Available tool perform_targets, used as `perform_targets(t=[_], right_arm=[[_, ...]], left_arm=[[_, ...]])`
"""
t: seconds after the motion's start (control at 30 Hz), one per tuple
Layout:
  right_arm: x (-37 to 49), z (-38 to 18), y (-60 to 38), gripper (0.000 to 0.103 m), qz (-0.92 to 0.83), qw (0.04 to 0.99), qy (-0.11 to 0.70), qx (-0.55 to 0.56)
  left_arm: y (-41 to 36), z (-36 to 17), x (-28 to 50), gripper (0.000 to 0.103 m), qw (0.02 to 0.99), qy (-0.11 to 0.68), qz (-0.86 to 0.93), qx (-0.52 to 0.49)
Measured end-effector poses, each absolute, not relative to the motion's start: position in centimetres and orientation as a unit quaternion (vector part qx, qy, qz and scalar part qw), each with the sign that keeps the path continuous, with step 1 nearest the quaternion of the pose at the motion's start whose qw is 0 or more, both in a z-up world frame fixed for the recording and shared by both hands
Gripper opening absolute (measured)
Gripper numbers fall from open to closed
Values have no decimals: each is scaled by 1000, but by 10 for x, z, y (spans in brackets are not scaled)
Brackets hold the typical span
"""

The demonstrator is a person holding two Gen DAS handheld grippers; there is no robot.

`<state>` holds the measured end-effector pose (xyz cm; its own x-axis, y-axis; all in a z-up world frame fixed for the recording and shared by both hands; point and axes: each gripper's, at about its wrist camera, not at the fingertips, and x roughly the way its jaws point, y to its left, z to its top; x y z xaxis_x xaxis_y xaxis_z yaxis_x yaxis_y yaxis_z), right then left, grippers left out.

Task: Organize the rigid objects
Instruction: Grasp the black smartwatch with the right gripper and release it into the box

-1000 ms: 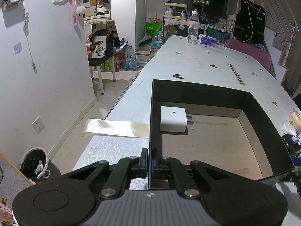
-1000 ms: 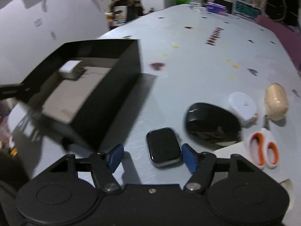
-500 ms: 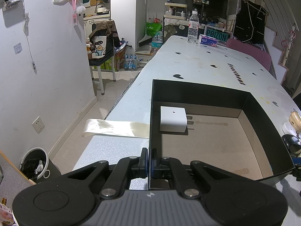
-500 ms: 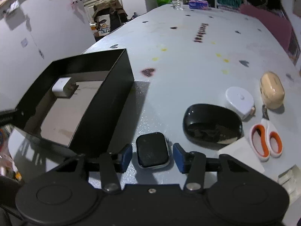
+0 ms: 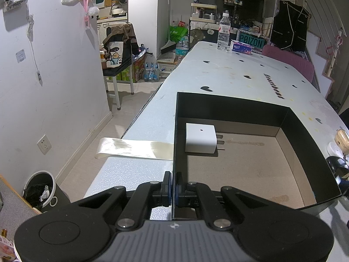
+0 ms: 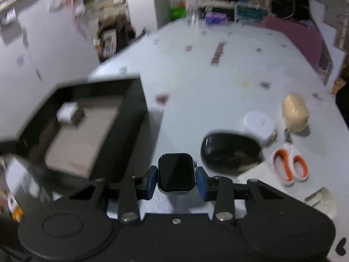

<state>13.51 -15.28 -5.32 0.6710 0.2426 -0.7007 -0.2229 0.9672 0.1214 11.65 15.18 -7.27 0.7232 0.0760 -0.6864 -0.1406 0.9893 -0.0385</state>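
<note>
A black open box (image 5: 231,106) with a brown floor sits at the table's near left; a white charger plug (image 5: 200,138) lies inside it. My left gripper (image 5: 173,191) is shut on the box's near left wall. In the right wrist view, my right gripper (image 6: 176,180) has its blue pads (image 6: 201,182) closing against both sides of a smartwatch body (image 6: 176,171) with a dark screen, lifted a little above the table. The box (image 6: 128,118) lies to its left with the plug (image 6: 66,112) in it.
Right of the watch lie a black mouse (image 6: 231,152), a white round case (image 6: 258,123), a beige earbud case (image 6: 295,112) and orange-handled scissors (image 6: 290,166). A water bottle (image 5: 223,33) and tissue pack (image 5: 241,48) stand at the far end. Tape strip (image 5: 133,148) hangs off the left edge.
My right gripper's jaws closed in on the smartwatch and rose with it, the view rolling. The left gripper and box stayed still.
</note>
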Motion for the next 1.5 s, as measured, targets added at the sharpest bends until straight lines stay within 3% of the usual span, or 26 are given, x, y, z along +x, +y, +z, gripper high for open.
perform_targets(t=[0.23,0.67,1.07,1.13,1.23,1.5], right_arm=[[136,-16,-122,39,164,928,333,30],[194,-54,-19,39,213,866,453,23],[204,-73,22,39,213,842,495,19],[206,-77,24,41,206,838,505,17],[205,-74,22,52,204,839,504,20],[193,-52,-6,52,211,849,484,30]], left_arm=[[151,-73,117,2,927,368,59,-42],[151,-73,117,2,927,367,59,-42],[150,-72,118,2,927,367,58,-43],[150,-73,118,2,927,367,58,-43],[150,-72,118,2,927,367,58,-43],[150,-73,117,2,927,367,58,-44]])
